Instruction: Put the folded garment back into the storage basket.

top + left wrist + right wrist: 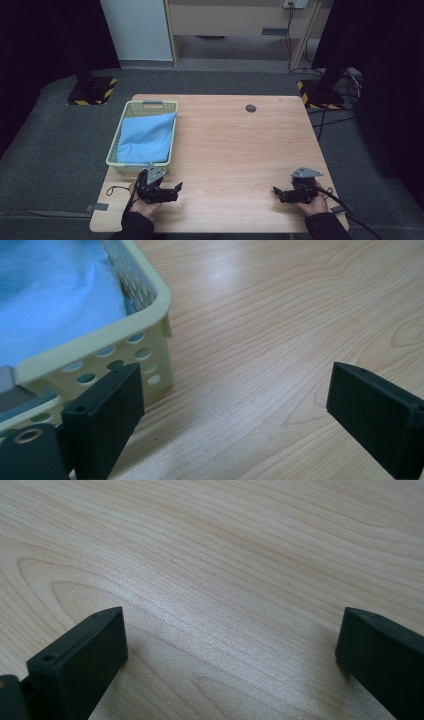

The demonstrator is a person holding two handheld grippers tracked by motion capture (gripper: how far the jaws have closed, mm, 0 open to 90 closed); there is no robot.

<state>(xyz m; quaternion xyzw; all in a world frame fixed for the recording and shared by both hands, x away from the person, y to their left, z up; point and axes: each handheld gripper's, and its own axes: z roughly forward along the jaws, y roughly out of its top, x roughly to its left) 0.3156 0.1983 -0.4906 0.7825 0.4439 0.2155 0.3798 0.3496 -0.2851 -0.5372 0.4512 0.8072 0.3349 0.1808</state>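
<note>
Presently: one blue cloth (146,138), folded, lying inside the pale green perforated basket (116,145) at the counter's (235,150) left side. Likely soft, light and limp; best pinched at a raised fold or corner near the basket's front rim. Left gripper (176,189) rests low just before the basket, jaws apart, empty. Right gripper (276,192) rests well apart on bare wood, jaws apart.

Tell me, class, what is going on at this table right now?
A person holds a gripper in each hand near the table's front edge. The left gripper is open just beside the pale basket, which holds a blue cloth. The right gripper is open over bare wood, apart from everything. Nothing is gripped.
</note>
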